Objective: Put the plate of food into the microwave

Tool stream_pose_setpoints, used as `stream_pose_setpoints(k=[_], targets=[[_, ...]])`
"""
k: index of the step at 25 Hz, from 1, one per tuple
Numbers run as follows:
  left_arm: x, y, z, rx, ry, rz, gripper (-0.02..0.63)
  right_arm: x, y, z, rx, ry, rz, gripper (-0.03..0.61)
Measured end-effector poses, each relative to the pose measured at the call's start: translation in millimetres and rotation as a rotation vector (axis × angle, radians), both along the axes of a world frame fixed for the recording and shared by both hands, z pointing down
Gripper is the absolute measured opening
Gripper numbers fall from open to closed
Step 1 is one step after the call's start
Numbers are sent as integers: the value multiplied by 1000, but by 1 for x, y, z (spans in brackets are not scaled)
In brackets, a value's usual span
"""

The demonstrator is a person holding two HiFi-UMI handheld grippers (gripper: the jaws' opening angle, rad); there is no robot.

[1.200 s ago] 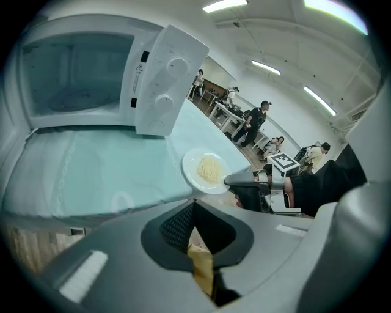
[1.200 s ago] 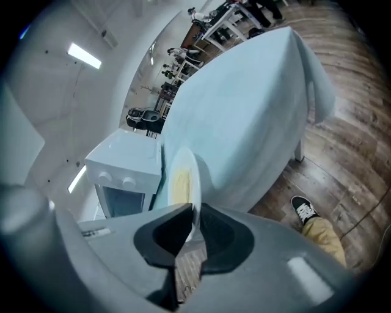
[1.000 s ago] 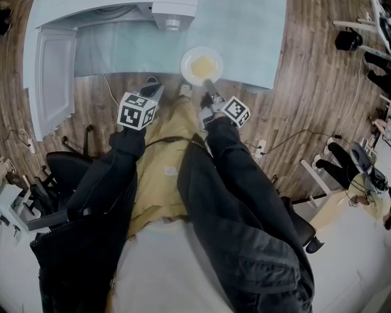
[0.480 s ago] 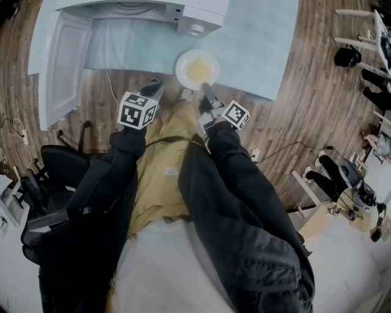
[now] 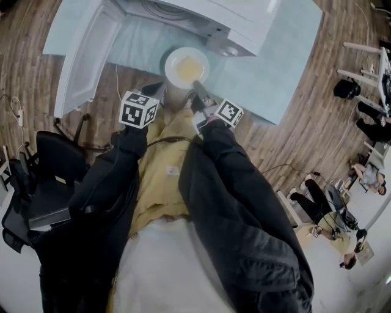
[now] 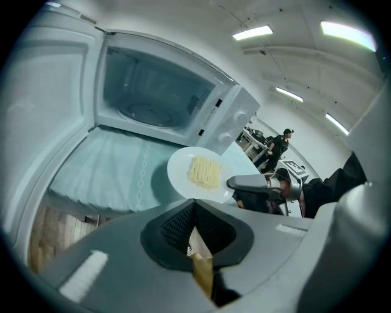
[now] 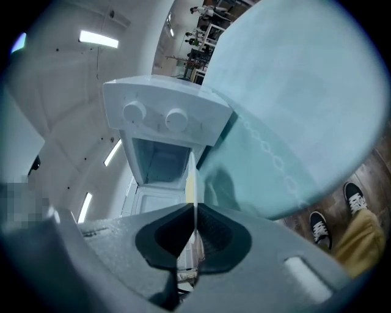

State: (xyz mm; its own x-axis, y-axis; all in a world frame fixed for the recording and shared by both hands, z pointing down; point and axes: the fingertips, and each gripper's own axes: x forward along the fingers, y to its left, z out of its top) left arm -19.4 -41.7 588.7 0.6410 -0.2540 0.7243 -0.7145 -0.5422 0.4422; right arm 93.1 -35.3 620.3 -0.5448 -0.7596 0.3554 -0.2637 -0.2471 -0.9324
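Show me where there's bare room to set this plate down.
Free: the microwave cavity, bare but for its turntable; the tablecloth strip between the open door and the plate; the tablecloth right of the microwave. Crowded: the near edge, where the right gripper grips the plate.

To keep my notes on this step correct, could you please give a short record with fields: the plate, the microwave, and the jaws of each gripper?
item: white plate with yellow food
place: in front of the microwave, not inside it
appliance: its door is open wide
right hand: right gripper, jaws shut on the plate's rim
left hand: left gripper, jaws together, holding nothing
surface: light blue cloth under the microwave
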Motion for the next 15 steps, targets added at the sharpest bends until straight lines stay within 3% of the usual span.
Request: stream_pose_setpoints(k=[6,15], targets=[[-33,-16,2,-9,-5,-76,-3,-29,-42,-6,34,-14,-31,9],[-57,-22,11,-42,-3,-119,-3,-55,-114,-10,70,-49,22,9]])
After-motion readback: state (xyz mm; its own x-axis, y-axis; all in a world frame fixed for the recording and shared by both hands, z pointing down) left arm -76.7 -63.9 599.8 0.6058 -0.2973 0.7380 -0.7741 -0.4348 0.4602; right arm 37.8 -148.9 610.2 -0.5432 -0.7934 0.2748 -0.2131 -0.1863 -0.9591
